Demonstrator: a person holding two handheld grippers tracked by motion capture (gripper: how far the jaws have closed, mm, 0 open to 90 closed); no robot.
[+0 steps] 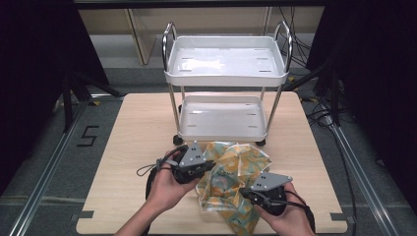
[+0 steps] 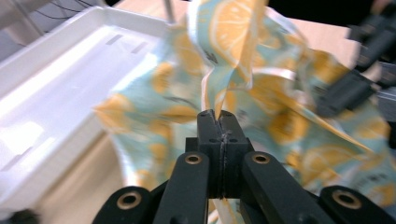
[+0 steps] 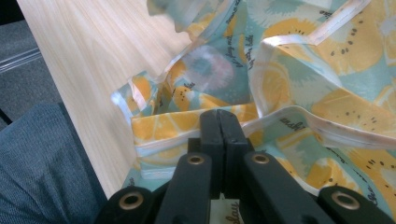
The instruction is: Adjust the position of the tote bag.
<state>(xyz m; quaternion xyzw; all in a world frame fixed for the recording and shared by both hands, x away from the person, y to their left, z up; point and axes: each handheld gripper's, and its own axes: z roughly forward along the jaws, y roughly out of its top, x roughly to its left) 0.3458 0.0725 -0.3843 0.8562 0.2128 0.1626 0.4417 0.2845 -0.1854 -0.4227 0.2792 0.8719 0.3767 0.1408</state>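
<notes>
I had the left hand-held gripper [image 1: 209, 164] clamped on a fold of the fruit-print cloth [image 1: 231, 179], jaws fully together with fabric pinched at the tips, clear in the left gripper view [image 2: 218, 116]. The right hand-held gripper [image 1: 244, 192] was likewise closed on the cloth's hemmed edge [image 3: 219, 114], white border running right through the closed jaws. Cloth [image 2: 261, 88] sat bunched on the wooden surface [image 1: 142, 137], just in front of the white two-tier cart [image 1: 226, 73], near its lower tray [image 2: 56, 84]. Left hand-held gripper was at the cloth's left side, closer to the cart; right hand-held gripper at the cloth's near right edge, farther from the cart. Cloth [image 3: 299, 56] crumpled, orange slices on teal, part lifted off the surface toward the cart
</notes>
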